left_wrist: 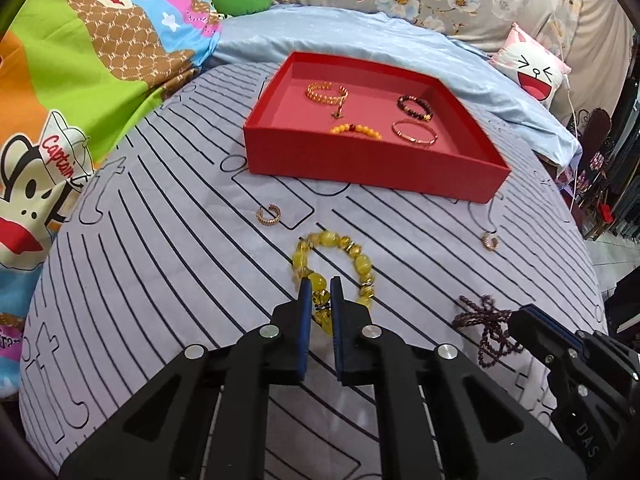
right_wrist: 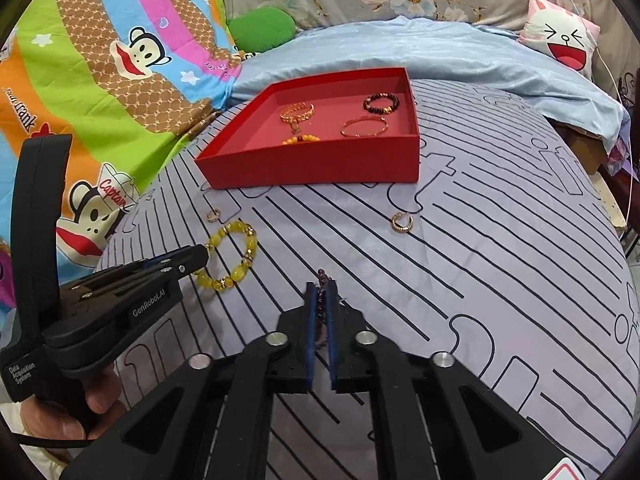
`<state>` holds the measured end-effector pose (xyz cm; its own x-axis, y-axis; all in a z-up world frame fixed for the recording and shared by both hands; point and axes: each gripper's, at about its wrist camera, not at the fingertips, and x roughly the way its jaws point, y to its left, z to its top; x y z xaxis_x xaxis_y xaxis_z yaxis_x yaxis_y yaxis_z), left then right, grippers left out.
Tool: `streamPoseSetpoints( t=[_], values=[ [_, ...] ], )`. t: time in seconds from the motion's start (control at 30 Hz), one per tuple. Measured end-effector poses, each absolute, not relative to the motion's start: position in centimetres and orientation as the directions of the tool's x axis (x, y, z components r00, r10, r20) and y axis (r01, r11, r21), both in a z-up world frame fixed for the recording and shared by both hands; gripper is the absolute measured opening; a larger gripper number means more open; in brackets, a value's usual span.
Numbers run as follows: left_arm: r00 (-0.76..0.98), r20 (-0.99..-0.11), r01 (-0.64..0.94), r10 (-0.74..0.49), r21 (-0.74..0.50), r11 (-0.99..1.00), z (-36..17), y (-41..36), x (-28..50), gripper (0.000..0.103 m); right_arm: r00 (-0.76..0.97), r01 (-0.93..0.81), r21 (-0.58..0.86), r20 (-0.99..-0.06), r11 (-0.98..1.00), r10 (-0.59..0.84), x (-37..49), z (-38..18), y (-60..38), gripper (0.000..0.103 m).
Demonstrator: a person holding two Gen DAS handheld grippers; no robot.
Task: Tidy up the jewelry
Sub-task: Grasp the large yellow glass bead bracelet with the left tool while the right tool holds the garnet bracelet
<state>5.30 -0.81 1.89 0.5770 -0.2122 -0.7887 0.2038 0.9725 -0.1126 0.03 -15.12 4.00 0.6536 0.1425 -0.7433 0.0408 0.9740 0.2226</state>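
My left gripper (left_wrist: 320, 286) is clamped on the yellow bracelet (left_wrist: 340, 258), my right gripper (right_wrist: 320, 292) on the dark bead string (right_wrist: 320, 304). The red box (left_wrist: 360, 168) lies straight ahead of both, and the left one is a little nearer.

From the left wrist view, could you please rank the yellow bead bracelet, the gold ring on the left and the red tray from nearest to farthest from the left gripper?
1. Yellow bead bracelet: between the left gripper jaws.
2. Gold ring: on the bedspread, ahead and left.
3. Red tray: farthest, straight ahead.
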Motion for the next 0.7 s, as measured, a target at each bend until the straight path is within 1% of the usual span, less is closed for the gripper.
streamPoseSetpoints(
  t=[0.7],
  values=[
    [0.609,-0.753,0.234,-0.247,-0.127,0.964,6.0,0.0,3.9,0.009,0.717,0.027,0.217,-0.685,0.976,0.132,-0.2,7.9,-15.8,0.004]
  ],
)
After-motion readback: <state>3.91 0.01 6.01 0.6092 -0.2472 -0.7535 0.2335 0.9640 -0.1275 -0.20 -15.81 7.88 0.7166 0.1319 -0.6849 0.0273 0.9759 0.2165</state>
